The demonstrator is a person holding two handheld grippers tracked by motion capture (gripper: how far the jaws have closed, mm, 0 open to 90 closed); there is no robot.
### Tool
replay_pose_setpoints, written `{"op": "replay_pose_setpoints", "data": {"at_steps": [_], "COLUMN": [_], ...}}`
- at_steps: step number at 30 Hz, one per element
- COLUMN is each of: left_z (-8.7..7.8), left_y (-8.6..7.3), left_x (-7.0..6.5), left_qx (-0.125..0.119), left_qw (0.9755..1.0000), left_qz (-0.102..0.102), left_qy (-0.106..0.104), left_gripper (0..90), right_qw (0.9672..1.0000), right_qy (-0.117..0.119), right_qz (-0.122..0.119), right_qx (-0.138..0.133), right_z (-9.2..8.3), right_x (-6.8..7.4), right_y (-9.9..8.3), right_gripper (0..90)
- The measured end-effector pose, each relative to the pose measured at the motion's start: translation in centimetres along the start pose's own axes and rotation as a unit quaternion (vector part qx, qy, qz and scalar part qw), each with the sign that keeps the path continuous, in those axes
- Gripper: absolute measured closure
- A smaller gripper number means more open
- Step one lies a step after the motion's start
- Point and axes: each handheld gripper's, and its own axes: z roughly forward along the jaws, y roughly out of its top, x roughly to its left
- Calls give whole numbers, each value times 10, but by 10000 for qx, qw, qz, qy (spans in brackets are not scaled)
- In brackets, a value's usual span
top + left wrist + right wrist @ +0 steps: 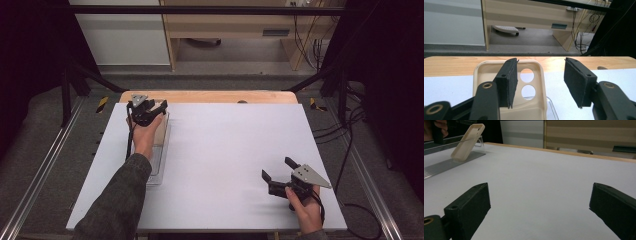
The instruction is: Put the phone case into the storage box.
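The cream phone case [467,141] already leans on the clear stand [477,141] at the table's [225,150] far left, the left gripper [540,83] spread apart around its edge, not pressing, and the right gripper [539,212] idle, wide open, so only withdrawing seems left.

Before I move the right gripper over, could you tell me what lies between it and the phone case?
Nothing: in the right gripper view only bare table stretches from the right gripper to the phone case.
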Motion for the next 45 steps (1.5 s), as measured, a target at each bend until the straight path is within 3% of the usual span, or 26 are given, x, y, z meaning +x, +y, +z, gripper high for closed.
{"op": "replay_pose_setpoints", "data": {"at_steps": [13, 26, 30, 38, 41, 45], "left_z": [1, -3, -8, -26, -34, -44], "left_y": [-1, 0, 3, 11, 12, 13], "left_x": [-2, -10, -15, -33, -40, -46], "left_qx": [52, 110, 66, -112, -130, -170], "left_qw": [9998, 9992, 9989, 9950, 9923, 9906], "left_qz": [197, 328, 382, 840, 1080, 1166], "left_qy": [-47, -177, -257, -522, -585, -700], "left_gripper": [344, 113, 80, 66, 62, 60], "right_qw": [10000, 10000, 10000, 10000, 10000, 10000], "right_qy": [8, 28, 32, 52, 53, 57], "right_qz": [-4, -13, -19, -35, -38, -23], "right_qx": [13, 7, 8, 10, 1, -6], "right_z": [1, 1, 1, 1, 0, -1], "right_x": [0, 2, 3, 5, 5, 5], "right_y": [-1, 0, 0, 0, 0, 0], "right_gripper": [32, 32, 32, 32, 32, 32]}}
